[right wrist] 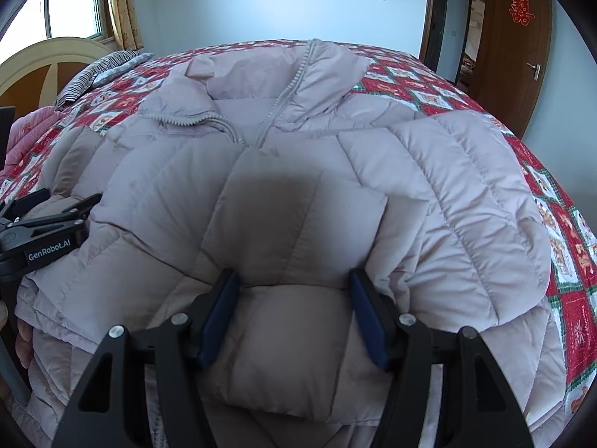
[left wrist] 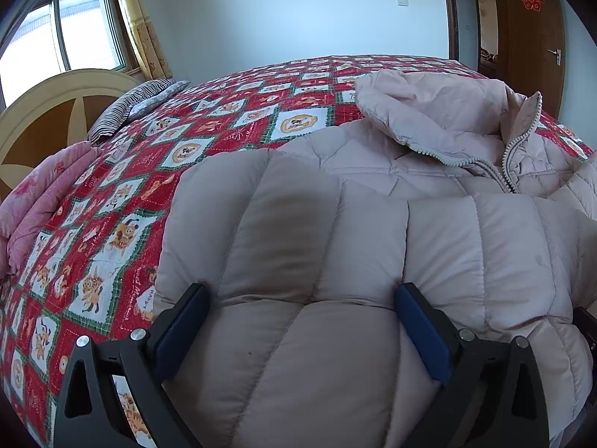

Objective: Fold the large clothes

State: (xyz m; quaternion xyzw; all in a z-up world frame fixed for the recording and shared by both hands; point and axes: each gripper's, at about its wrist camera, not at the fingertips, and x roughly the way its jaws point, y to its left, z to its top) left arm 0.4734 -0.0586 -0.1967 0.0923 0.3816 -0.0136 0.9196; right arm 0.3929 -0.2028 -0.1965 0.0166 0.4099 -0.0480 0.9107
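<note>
A pale pink quilted puffer jacket lies front up on the bed, zip partly done up and collar at the far side. Its padded lower part is folded up toward me. My left gripper stands open at its widest, a puffy fold of the jacket bulging between the blue pads. In the right wrist view it shows at the left edge, resting on the jacket. My right gripper is shut on a thick fold of the jacket, and the pads squeeze the padding in.
The bed carries a red patchwork quilt with cartoon squares. A striped pillow and pink folded bedding lie near the headboard at the left. A brown door stands at the right. A hand shows at the left edge.
</note>
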